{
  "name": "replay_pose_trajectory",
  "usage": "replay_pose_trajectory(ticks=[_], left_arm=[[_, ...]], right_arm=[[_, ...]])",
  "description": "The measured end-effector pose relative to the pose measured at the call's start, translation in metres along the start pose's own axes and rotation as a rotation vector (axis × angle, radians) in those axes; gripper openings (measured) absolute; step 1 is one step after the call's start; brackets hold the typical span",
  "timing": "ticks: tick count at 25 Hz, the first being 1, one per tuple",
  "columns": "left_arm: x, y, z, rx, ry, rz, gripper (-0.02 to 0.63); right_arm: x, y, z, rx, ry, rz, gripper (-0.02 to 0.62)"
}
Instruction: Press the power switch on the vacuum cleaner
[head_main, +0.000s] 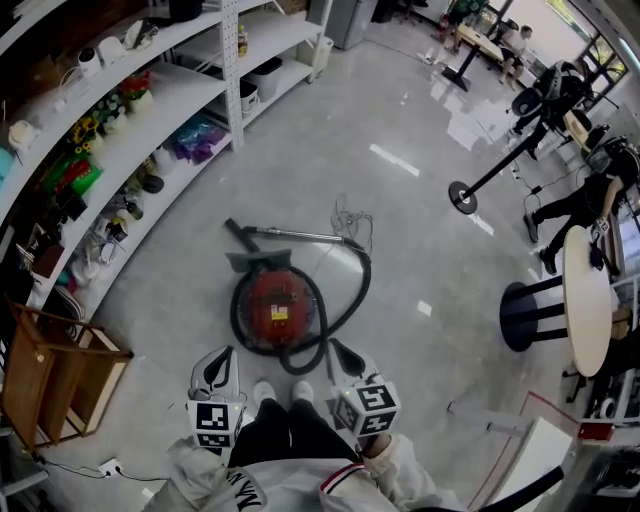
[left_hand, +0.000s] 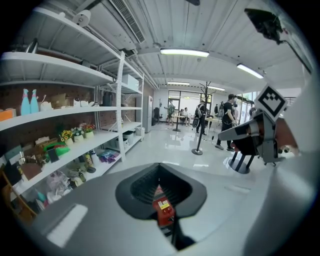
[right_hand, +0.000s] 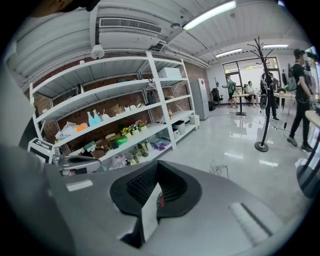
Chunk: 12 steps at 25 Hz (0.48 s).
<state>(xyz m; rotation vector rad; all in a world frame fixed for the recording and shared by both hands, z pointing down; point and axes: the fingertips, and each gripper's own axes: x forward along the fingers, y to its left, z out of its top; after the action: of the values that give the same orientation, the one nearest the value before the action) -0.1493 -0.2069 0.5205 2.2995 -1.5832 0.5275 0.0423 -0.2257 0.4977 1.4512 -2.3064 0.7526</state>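
A red round vacuum cleaner (head_main: 277, 308) sits on the glossy floor just ahead of my white shoes (head_main: 281, 391). Its black hose (head_main: 347, 298) loops round its right side, and the wand (head_main: 292, 236) lies behind it. My left gripper (head_main: 217, 362) hangs at the vacuum's near left, jaws together and pointing at it. My right gripper (head_main: 345, 355) hangs at the near right, also shut. Neither touches the vacuum. In the left gripper view, the red body (left_hand: 163, 209) shows through the slit of the left gripper (left_hand: 160, 188). The right gripper (right_hand: 156, 192) view shows only a red sliver.
White shelves (head_main: 150, 130) full of goods run along the left. A wooden crate stand (head_main: 50, 375) is at the near left. A white cord (head_main: 350, 215) lies behind the vacuum. A round table (head_main: 585, 300), a coat-stand base (head_main: 463, 197) and a person (head_main: 575, 205) are on the right.
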Motion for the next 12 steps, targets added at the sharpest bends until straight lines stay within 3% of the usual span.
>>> replay_pose_trajectory(ticks=[12], left_arm=[[0.024, -0.006, -0.028, 0.004, 0.043, 0.01, 0.0]], right_arm=[[0.026, -0.012, -0.035, 0.016, 0.045, 0.03, 0.0]])
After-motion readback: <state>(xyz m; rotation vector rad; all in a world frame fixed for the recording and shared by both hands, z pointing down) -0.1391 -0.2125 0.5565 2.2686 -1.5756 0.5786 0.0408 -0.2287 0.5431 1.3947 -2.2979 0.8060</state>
